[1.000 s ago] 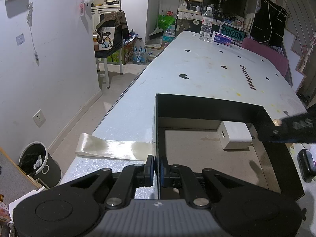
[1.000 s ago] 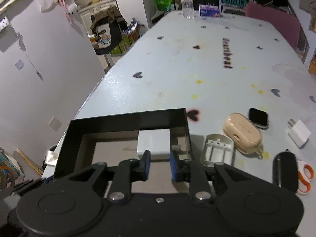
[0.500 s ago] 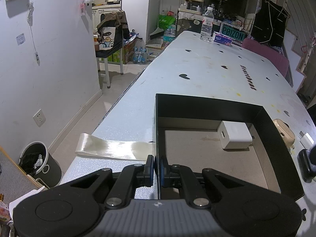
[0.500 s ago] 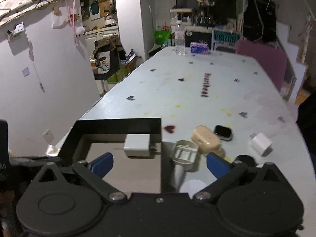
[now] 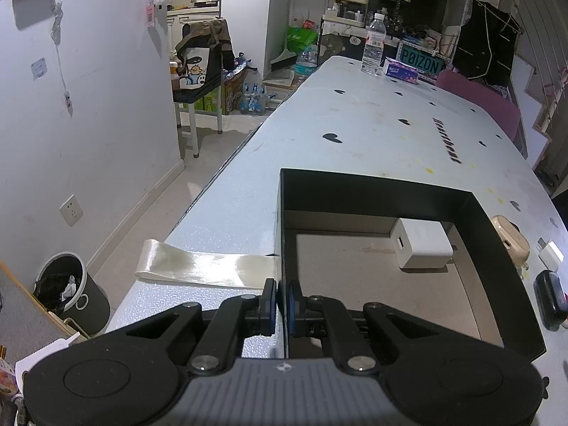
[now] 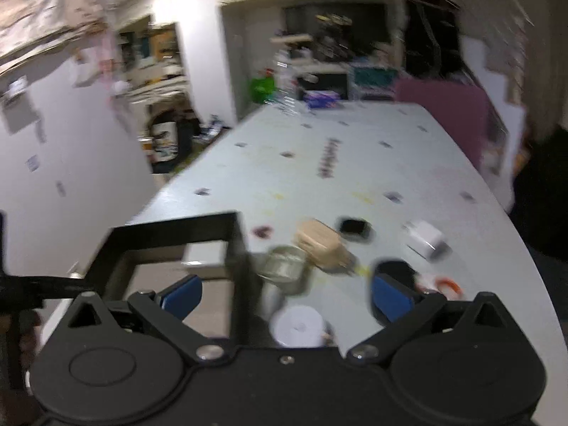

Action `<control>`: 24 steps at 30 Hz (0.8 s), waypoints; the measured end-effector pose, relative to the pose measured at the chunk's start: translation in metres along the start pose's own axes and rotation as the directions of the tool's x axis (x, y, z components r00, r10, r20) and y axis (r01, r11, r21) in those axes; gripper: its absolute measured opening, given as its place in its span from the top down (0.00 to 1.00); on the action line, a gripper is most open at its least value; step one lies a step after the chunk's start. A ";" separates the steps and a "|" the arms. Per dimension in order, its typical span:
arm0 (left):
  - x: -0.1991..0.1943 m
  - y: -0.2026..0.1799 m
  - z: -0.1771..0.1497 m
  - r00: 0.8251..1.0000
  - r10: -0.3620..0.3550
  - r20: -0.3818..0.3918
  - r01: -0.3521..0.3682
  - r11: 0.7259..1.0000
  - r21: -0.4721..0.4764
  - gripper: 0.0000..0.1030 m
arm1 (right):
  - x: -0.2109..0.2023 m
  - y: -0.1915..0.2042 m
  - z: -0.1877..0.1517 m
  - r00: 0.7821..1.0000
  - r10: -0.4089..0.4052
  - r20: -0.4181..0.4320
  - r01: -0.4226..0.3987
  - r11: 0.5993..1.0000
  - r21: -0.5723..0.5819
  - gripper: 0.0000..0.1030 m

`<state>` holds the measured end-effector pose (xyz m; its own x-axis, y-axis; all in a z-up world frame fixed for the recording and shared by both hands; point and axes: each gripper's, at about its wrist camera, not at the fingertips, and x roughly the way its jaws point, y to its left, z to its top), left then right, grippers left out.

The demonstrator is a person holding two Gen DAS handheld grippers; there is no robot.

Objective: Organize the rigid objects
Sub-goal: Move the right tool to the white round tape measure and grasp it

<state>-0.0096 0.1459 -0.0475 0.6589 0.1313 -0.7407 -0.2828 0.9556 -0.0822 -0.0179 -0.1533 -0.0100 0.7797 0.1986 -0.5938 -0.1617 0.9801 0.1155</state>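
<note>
A black open box (image 5: 376,186) sits at the near end of the table. My left gripper (image 5: 281,307) is shut on the box's left wall. A white charger block (image 5: 422,243) lies inside the box at its far right. My right gripper (image 6: 285,296) is open and empty, held above the table beside the box's right wall (image 6: 238,248). In the blurred right wrist view, a beige case (image 6: 321,243), a clear plastic case (image 6: 284,262), a smartwatch (image 6: 355,229), a small white plug (image 6: 426,238) and a black case (image 6: 394,269) lie on the table right of the box.
A white round object (image 6: 298,325) lies just under my right gripper. A cream ribbon (image 5: 202,266) hangs from the box toward the table's left edge. A water bottle (image 5: 372,49) and tissue pack (image 5: 401,69) stand at the far end. A pink chair (image 5: 479,103) is at the right.
My right gripper has let go of the white charger in the box, opened wide, and pulled back and up to the right. My left gripper has kept its hold on the box wall.
</note>
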 end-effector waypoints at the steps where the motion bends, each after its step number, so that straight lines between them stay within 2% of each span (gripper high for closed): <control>1: 0.000 0.001 0.000 1.000 0.001 0.000 -0.001 1.000 -0.002 0.94 | 0.001 -0.006 -0.004 1.000 -0.027 -0.002 0.027 1.000 0.001 0.00; 5: 0.000 0.001 0.000 1.000 0.005 0.000 -0.005 1.000 -0.002 0.94 | 0.006 -0.033 -0.019 0.986 -0.166 0.008 0.165 0.986 0.005 0.00; 7: -0.001 -0.001 -0.001 1.000 0.008 0.000 -0.008 1.000 -0.004 0.94 | 0.009 -0.044 -0.027 0.980 -0.198 0.006 0.198 0.980 0.031 0.00; 9: -0.001 -0.001 -0.001 1.000 0.009 0.001 -0.009 1.000 -0.003 0.94 | 0.014 -0.053 -0.032 0.981 -0.195 -0.013 0.195 0.979 0.059 0.01; 13: -0.002 -0.003 0.000 1.000 0.012 0.001 -0.012 1.000 -0.004 0.94 | 0.023 -0.052 -0.038 0.994 -0.105 -0.031 0.107 0.991 0.084 0.08; 16: -0.002 -0.004 0.000 1.000 0.015 0.001 -0.015 1.000 -0.004 0.94 | 0.029 -0.044 -0.040 0.999 -0.028 -0.034 0.029 0.998 0.052 0.19; 20: -0.002 -0.005 0.000 1.000 0.016 0.001 -0.016 1.000 -0.003 0.94 | 0.044 -0.029 -0.040 0.995 0.065 -0.071 -0.070 0.994 -0.081 0.29; 24: -0.002 -0.005 0.000 1.000 0.017 0.001 -0.017 1.000 -0.002 0.94 | 0.054 -0.016 -0.039 0.988 0.115 -0.102 -0.135 0.968 -0.212 0.30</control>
<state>-0.0101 0.1409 -0.0455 0.6549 0.1483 -0.7410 -0.2960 0.9526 -0.0709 0.0032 -0.1588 -0.0754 0.6900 0.3085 -0.6547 -0.3899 0.9206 0.0228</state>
